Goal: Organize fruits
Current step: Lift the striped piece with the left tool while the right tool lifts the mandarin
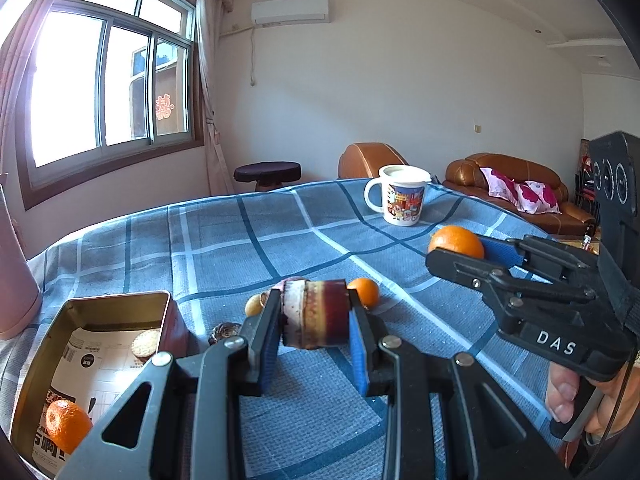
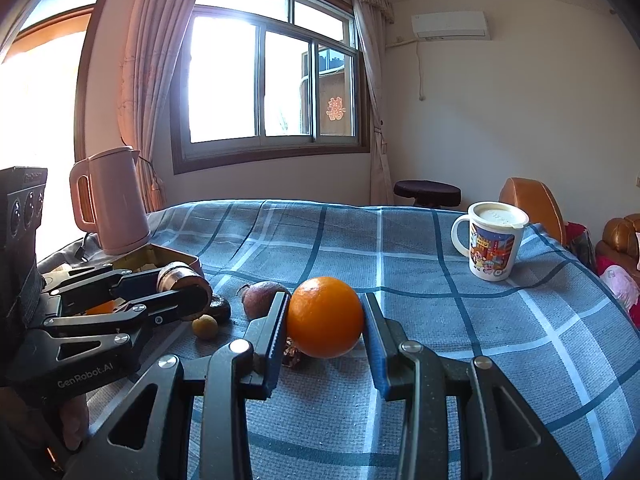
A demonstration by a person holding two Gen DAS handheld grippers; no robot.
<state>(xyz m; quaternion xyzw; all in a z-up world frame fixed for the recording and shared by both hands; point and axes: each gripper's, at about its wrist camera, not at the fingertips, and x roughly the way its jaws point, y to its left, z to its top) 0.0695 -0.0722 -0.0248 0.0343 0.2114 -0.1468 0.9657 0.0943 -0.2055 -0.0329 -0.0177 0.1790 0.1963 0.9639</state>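
Note:
My left gripper (image 1: 314,314) is shut on a short maroon-and-cream piece of sugarcane (image 1: 316,332), held crosswise between the blue pads, low over the blue checked tablecloth (image 1: 224,240). My right gripper (image 2: 325,314) is shut on a large orange (image 2: 324,320); in the left wrist view that orange (image 1: 456,240) shows at the right. An open metal tin (image 1: 60,320) at the lower left holds a mandarin (image 1: 66,424) and a round biscuit (image 1: 146,342). Loose on the cloth lie a small mandarin (image 1: 365,291), a yellowish small fruit (image 2: 205,326) and a purple passion fruit (image 2: 264,298).
A lidded cartoon mug (image 2: 494,246) stands at the table's far right. A pink kettle (image 2: 114,200) stands behind the tin (image 2: 176,258). A dark round item (image 2: 222,307) lies by the yellow fruit, and brown bits (image 2: 294,354) lie under the orange. Beyond the table are a stool (image 2: 427,192) and leather sofa (image 1: 504,172).

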